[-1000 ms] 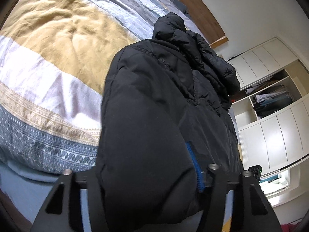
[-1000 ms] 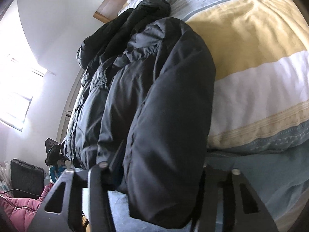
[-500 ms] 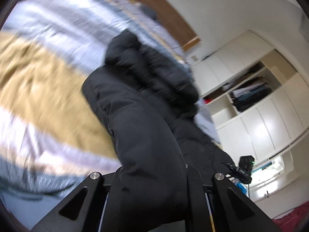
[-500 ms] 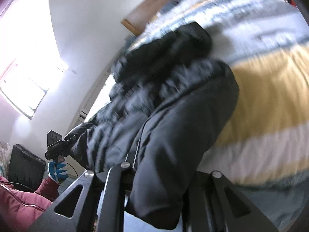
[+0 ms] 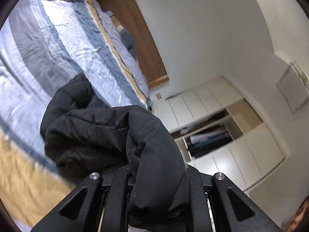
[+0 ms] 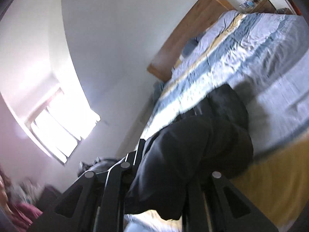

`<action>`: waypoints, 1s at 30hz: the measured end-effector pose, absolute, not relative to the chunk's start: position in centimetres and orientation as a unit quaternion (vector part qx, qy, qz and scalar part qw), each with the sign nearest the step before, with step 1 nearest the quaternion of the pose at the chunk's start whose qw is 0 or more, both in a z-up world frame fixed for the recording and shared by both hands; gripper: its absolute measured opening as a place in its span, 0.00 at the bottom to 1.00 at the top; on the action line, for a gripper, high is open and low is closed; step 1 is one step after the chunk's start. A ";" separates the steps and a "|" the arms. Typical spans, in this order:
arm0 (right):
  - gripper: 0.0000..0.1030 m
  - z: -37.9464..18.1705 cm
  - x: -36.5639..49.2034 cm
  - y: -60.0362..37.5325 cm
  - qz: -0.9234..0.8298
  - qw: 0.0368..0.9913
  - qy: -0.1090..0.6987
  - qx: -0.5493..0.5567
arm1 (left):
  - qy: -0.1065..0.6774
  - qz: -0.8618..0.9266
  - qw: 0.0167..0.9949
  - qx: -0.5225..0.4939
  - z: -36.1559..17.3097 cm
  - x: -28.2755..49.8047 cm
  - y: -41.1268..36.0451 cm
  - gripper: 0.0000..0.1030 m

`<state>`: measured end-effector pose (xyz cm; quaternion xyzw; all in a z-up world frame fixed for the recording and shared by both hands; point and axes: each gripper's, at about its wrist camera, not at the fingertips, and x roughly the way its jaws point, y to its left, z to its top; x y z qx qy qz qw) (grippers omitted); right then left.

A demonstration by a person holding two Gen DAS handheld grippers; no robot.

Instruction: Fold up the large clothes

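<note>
- We see the left gripper [image 5: 158, 176] pinching a fold of the black jacket [image 5: 108, 133] at bottom centre; the rest trails up-left onto the striped duvet [image 5: 63, 44].
- Our right gripper [image 6: 160, 176] clamps the same jacket [image 6: 202, 147], which bunches toward centre right.

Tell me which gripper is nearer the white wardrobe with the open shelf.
Left. The left gripper has the white wardrobe just beyond its right side; the right gripper faces the window wall, wardrobe unseen.

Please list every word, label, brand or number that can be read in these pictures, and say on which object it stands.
None can be read.
Black jacket: no label or logo shows.
Framed picture on the wall: markings too blurred to read.
Folded items in the open cupboard: no text visible.
</note>
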<state>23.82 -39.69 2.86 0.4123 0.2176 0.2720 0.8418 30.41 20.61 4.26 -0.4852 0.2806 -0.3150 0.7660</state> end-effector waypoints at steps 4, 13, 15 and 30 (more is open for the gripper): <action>0.13 3.2 29.8 -40.1 0.247 0.842 0.197 0.437 | 0.277 -0.286 0.769 -0.499 4.3 36.0 20.6 0.12; 0.13 1.1 43.2 -39.3 0.147 0.868 0.227 0.416 | 0.331 -0.171 0.802 -0.467 0.2 49.3 20.5 0.15; 0.13 0.0 46.0 -39.3 0.122 0.871 0.245 0.408 | 0.342 -0.156 0.805 -0.458 -1.0 51.6 20.4 0.15; 0.18 -9.8 59.3 -40.2 0.044 0.844 0.347 0.408 | 0.414 -0.097 0.786 -0.449 -10.4 63.3 19.2 0.38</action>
